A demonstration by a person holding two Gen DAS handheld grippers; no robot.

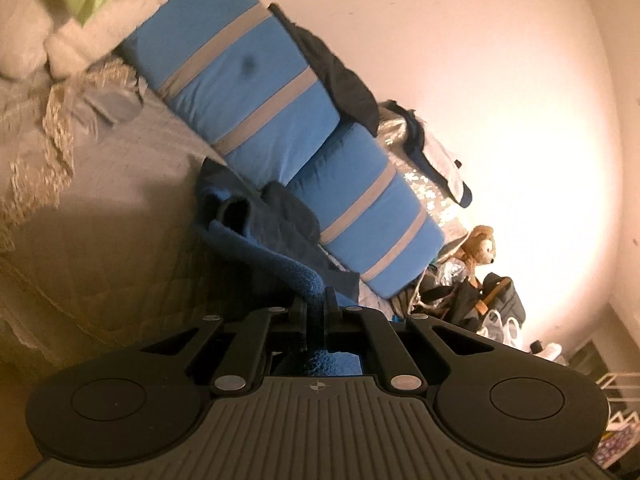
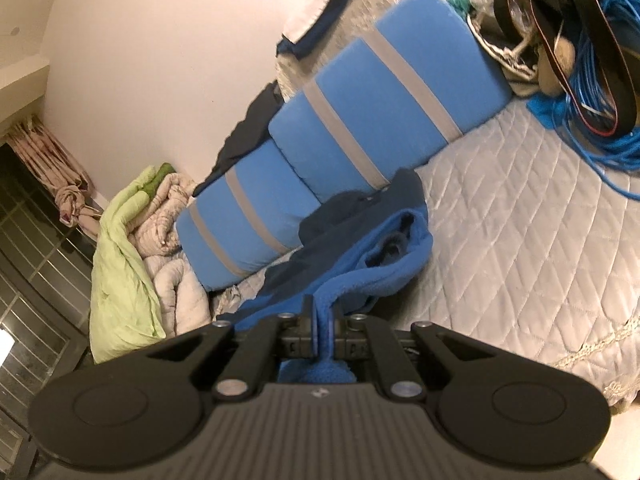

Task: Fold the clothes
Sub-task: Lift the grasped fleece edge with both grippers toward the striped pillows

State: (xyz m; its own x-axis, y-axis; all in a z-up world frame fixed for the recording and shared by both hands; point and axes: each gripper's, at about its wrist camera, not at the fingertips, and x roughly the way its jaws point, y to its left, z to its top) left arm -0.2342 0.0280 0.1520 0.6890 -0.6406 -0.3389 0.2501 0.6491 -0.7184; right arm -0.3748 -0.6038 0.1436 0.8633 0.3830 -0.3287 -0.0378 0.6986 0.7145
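Observation:
A blue fleece garment (image 1: pixel 276 256) with a darker navy part lies bunched on the quilted bed, in front of the blue pillows. My left gripper (image 1: pixel 316 300) is shut on one edge of the fleece, which runs between the fingers. In the right wrist view the same fleece (image 2: pixel 372 264) stretches from the bed to my right gripper (image 2: pixel 321 312), which is shut on another edge of it. Both views are tilted.
Two blue pillows with grey stripes (image 1: pixel 240 92) (image 2: pixel 384 108) lean against the wall. A green and white duvet (image 2: pixel 124 272) is heaped at one end. A teddy bear (image 1: pixel 480 246), bags, blue cord (image 2: pixel 596 92) and dark clothes crowd the other end. The quilted bedspread (image 2: pixel 520 240) lies beside the fleece.

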